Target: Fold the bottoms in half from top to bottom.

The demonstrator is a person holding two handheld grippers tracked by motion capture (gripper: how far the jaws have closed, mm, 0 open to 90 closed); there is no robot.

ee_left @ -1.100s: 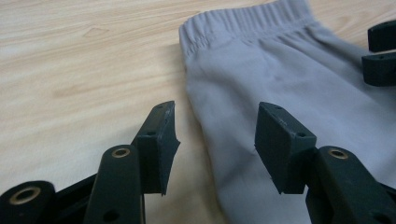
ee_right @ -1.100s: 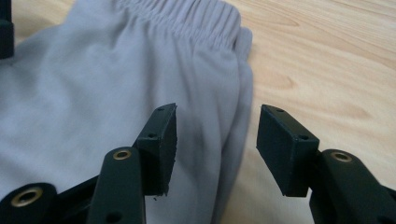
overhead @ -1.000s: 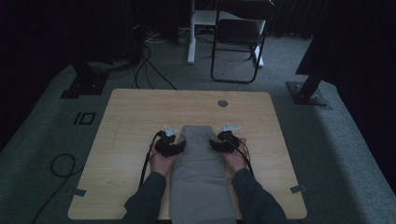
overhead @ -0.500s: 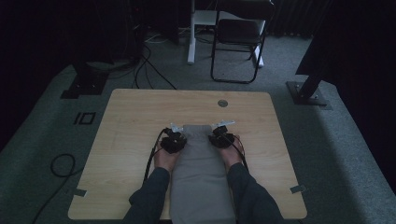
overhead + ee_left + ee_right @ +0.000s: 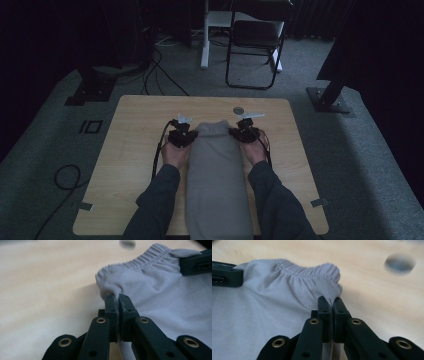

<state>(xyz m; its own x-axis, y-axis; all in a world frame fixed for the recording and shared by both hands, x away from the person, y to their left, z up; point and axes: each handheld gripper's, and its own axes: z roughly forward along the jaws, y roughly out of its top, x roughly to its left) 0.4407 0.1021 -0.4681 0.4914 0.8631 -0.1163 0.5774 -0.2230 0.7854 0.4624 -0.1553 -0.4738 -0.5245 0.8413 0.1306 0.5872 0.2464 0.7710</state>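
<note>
A grey cloth garment (image 5: 215,175) with an elastic waistband (image 5: 140,261) lies lengthwise down the middle of the wooden table (image 5: 135,135). My left gripper (image 5: 187,134) is shut on the waistband's left corner (image 5: 110,287); its jaws have just been closing, and the fabric is pinched between them. My right gripper (image 5: 240,133) is shut on the right corner (image 5: 332,287), its jaws also just closed on the cloth. Both corners are lifted slightly off the table. In the left gripper view my left gripper (image 5: 117,296) bites the bunched cloth, and my right gripper (image 5: 329,300) does the same in its own view.
A round grey grommet (image 5: 238,110) sits in the table just beyond the right gripper, also visible as a grommet (image 5: 399,263) in the right gripper view. A black chair (image 5: 255,40) and cables (image 5: 150,70) lie on the carpet behind the table.
Both grippers closed on the waistband corners and moved toward the far edge and upward, pulling the cloth's end up into a bunched, narrower shape.
</note>
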